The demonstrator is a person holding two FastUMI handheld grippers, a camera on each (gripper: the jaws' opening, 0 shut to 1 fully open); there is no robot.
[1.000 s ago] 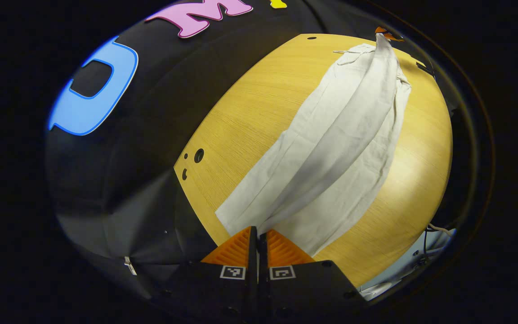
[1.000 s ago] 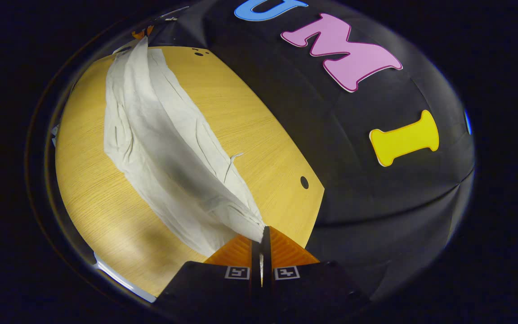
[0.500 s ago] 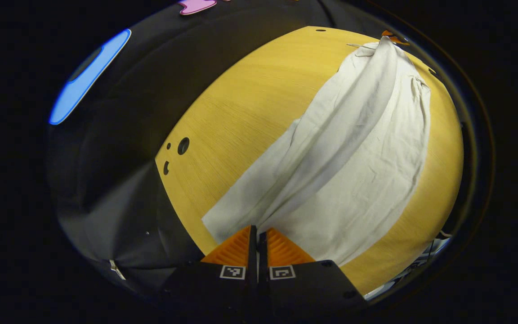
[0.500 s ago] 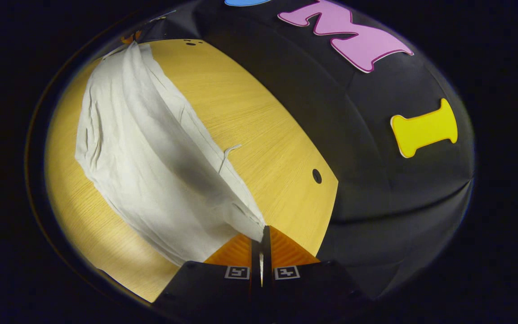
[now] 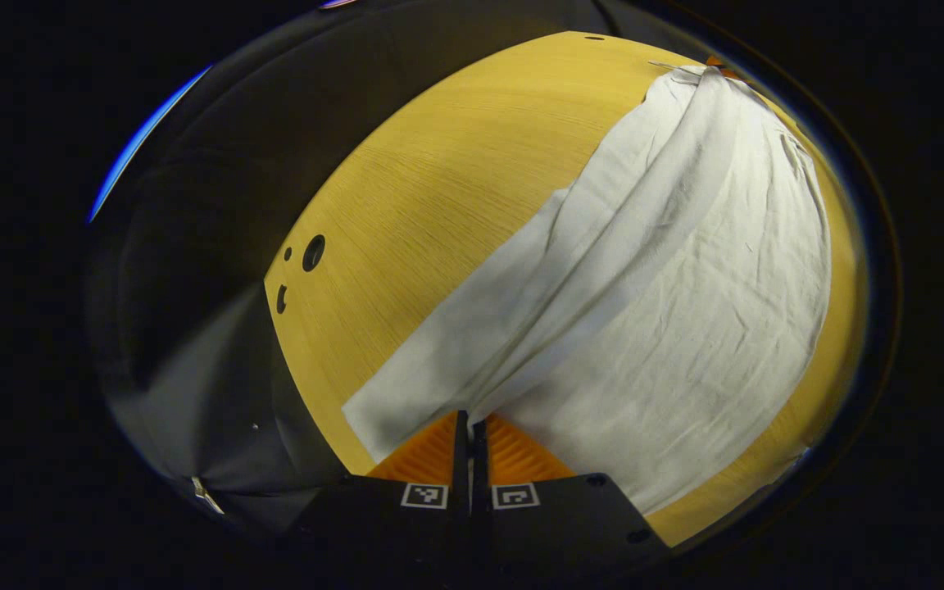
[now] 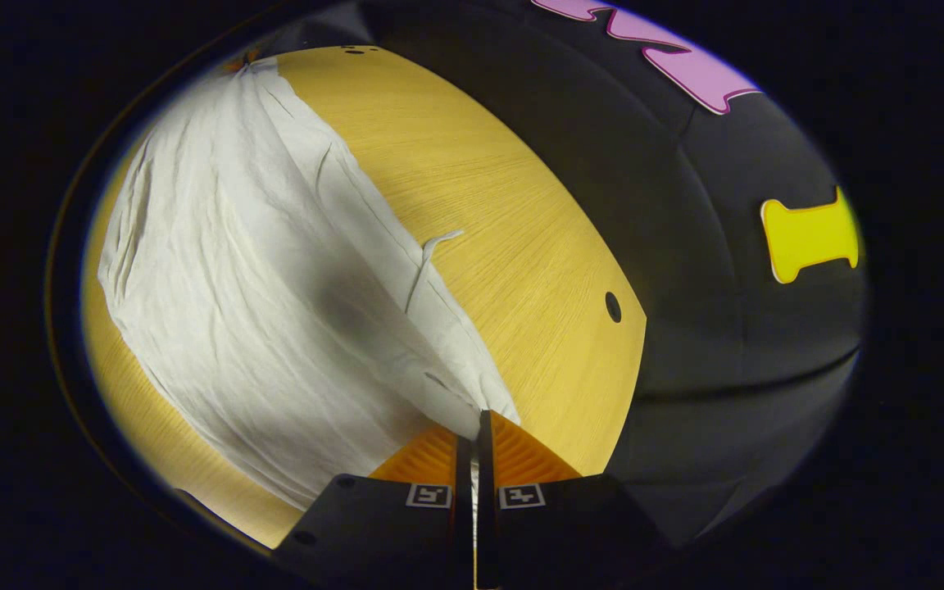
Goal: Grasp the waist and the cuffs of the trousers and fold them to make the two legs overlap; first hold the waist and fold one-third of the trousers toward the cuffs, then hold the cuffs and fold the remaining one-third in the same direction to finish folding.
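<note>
Pale grey-white trousers [image 5: 652,279] stretch lengthwise over the yellow wooden table [image 5: 439,188]. My left gripper [image 5: 469,419] is shut on the near cuff end, and the cloth rises in a ridge from its fingers toward the far end. In the right gripper view the same trousers [image 6: 259,270] run away from my right gripper [image 6: 480,416], which is shut on the waist end; a thin drawstring [image 6: 427,254] hangs off the fabric's edge onto the table [image 6: 513,221]. One layer lies flat on the table, the held layer drapes over it.
The table has small round holes near its left corner [image 5: 313,252] and one near its right edge [image 6: 613,306]. The black cloth wall [image 5: 218,188] stands close behind the table's far edge. The table's near edge runs under the trousers in both views.
Both grippers have come lower and closer to the table with the trousers still held. The lifted layer has spread wider over the layer beneath.
</note>
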